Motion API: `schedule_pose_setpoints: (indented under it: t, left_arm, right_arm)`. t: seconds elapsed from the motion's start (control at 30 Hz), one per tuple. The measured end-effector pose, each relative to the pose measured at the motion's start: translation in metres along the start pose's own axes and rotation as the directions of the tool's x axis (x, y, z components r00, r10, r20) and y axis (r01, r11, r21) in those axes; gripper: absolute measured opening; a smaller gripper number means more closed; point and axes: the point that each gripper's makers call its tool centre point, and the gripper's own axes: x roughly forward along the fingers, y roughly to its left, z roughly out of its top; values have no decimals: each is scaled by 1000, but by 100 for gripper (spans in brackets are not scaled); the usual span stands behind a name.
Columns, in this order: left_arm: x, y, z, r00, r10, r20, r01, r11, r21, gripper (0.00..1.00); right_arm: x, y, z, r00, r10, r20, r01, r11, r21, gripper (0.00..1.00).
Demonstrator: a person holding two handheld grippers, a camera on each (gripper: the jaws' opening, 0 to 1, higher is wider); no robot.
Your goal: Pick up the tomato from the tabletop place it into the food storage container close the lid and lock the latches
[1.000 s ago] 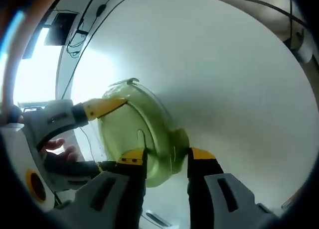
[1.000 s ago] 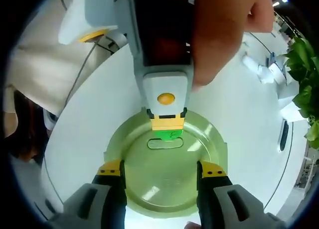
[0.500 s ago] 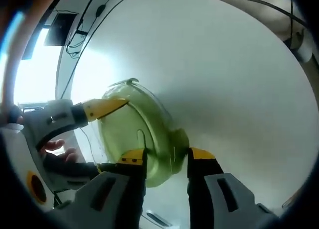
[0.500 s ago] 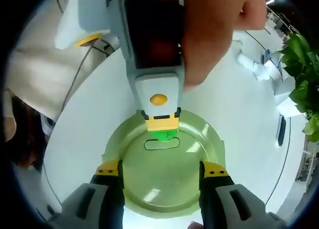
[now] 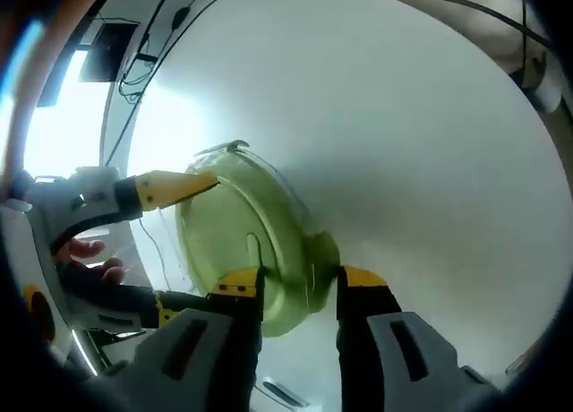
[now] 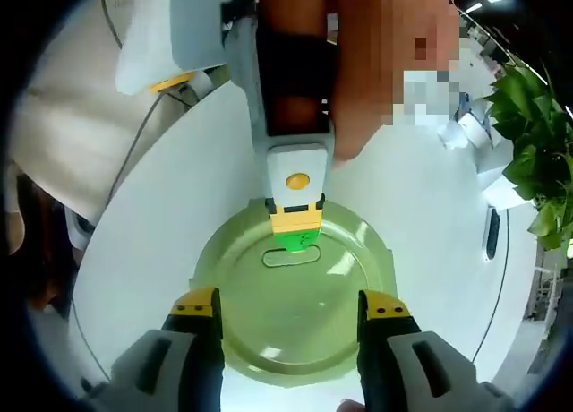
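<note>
While the right gripper [image 6: 288, 306] hangs over the container with its yellow-tipped jaws spread wide and nothing between them, the food storage container [image 6: 294, 296] sits directly beneath, on the white round table [image 6: 430, 197]. The green lid [image 6: 286, 313] is already on; the tomato cannot be seen through it, presumably inside. At the lid's far edge the left gripper [image 6: 296, 226] presses on a darker green latch [image 6: 291, 241]; whether its jaws pinch it, I cannot tell.

In the left gripper view, its jaws stand a moderate gap apart, straddling the container's near rim [image 5: 304, 278].

Judgement: thin hard plastic, light, smooth, liable to skate on the tabletop. The latches look like stiff snap tabs. Best hold is at the rim beside a latch, one gripper steadying the lid, the other pushing the tab down.
</note>
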Motion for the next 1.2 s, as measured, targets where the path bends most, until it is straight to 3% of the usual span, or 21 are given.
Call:
schedule_pose_setpoints:
  t: [0.2,0.4,0.83,0.97,1.2]
  left_arm:
    - [0,0,0,1000,-2,-9,2,1000,5,22]
    - [0,0,1,1000,-2,-17,2,1000,8,22]
    - [0,1,2,1000,4,-31,-4,1000,-2,22]
    - [0,1,2,999,5,-36,-6,1000,-8,22]
    - [0,1,2,999,14,-41,-15,1000,-22,22]
  right_arm:
    - [-16,8,6,998,-51,48,51,999,8,55]
    - [-32,3,-3,993,-96,69,95,995,20,54]
    - [-63,48,-19,969,-217,117,207,974,86,54]
    - [-74,60,-27,956,-260,136,245,962,121,54]
    - [-95,79,-41,918,-353,181,321,929,183,54]
